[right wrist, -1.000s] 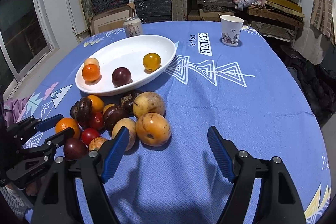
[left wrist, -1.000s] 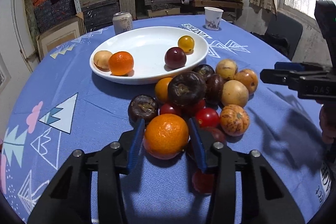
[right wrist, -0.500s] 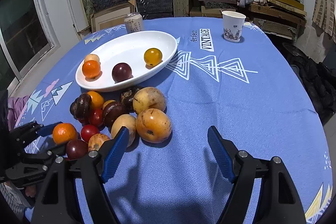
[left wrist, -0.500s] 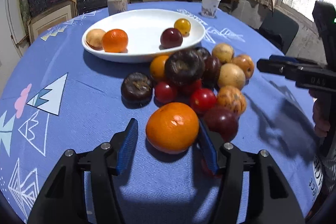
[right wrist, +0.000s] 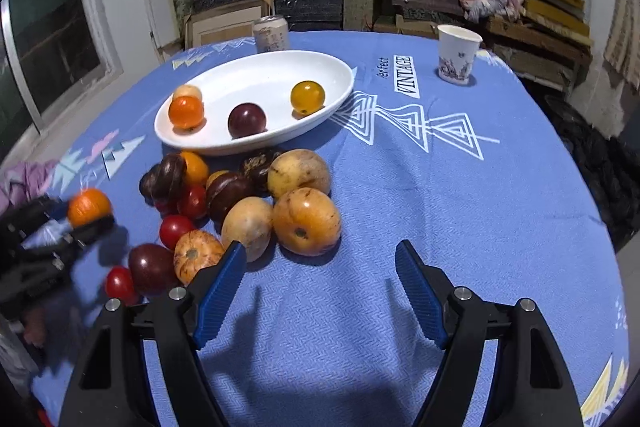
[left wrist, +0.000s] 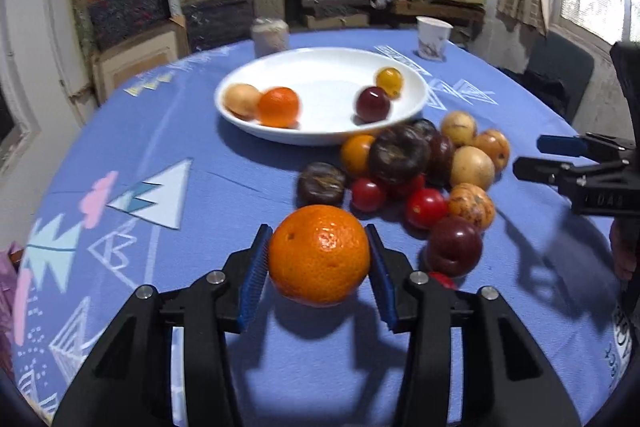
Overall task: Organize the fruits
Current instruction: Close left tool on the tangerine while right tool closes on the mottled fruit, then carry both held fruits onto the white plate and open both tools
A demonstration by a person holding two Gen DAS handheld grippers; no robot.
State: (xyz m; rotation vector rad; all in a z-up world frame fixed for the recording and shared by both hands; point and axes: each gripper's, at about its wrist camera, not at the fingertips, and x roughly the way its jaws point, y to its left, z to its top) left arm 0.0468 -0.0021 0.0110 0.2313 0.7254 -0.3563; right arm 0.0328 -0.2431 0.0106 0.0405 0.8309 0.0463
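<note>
Left hand-held gripper (left wrist: 318, 259) clenched on big orange (left wrist: 319, 254), jaws just closing on it; blue pads tight on both sides, fruit lifted off desk (left wrist: 120, 131), shadow under it. Orange near-round, so no clear long axis; small dimple faces up-left toward camera. In right wrist view same orange (right wrist: 88, 206) blurred at left edge, gripper there smeared, hard to read. Small red tomato (left wrist: 442, 279) mostly hidden behind right finger. Fruit pile (left wrist: 420, 171) just beside white plate (left wrist: 280, 135), dark ones overlapping, back ones half covered. Right hand-held gripper (right wrist: 320, 291) released, wide, nothing between pads, bare cloth below. Can (right wrist: 271, 34) soft-focus, label unreadable.
</note>
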